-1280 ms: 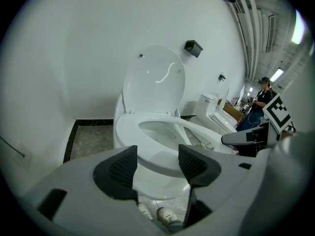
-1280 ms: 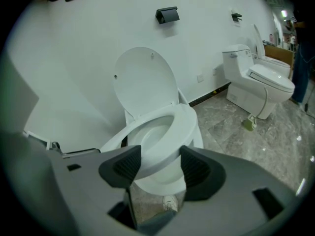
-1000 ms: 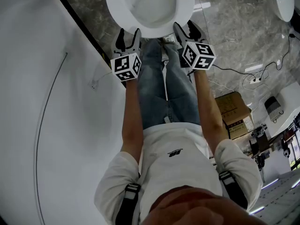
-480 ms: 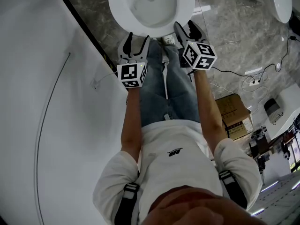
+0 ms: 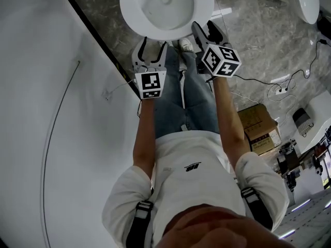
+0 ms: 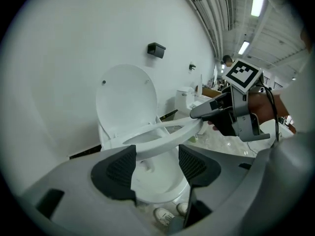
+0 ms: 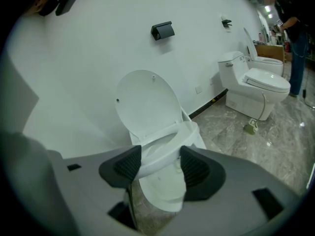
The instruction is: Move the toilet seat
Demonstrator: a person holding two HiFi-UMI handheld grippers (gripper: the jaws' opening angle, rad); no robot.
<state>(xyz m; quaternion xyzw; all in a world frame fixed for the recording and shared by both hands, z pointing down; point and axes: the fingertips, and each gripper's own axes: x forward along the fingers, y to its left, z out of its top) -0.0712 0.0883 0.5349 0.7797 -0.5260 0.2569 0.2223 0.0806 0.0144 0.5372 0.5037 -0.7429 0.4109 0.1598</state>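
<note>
Slipping is the main hazard. The toilet seat (image 6: 162, 136) sits part-raised, tilted up off the bowl (image 6: 160, 183) with a clear gap beneath. Its back end is below the upright lid (image 6: 125, 100), and its front rim is carried by one gripper alone. If that hold lets go, the ring would likely drop and slap the porcelain. The probable cause would be glossy plastic and a shallow bite on a curved edge. Second risk, as judged: the ring swings on an arc about its back end, so a straight pull or push instead of a following arc could twist the rim out of the pads or strain the mounting. Third: sent up too fast, it could knock the lid back against the wall (image 6: 74, 43). Pose: the person stands at the bowl's front with both forearms (image 5: 146, 133) reaching down and forward, the right one further in. The right gripper (image 7: 161, 163) pinches the seat's front rim, the white edge filling the gap between its pads. The left gripper (image 6: 156, 154) hangs just short of the bowl's front-left with its jaws spread and nothing gripped. The ring crosses its line of sight beyond the pads (image 6: 120, 168). As placed, it gives no backup support.
</note>
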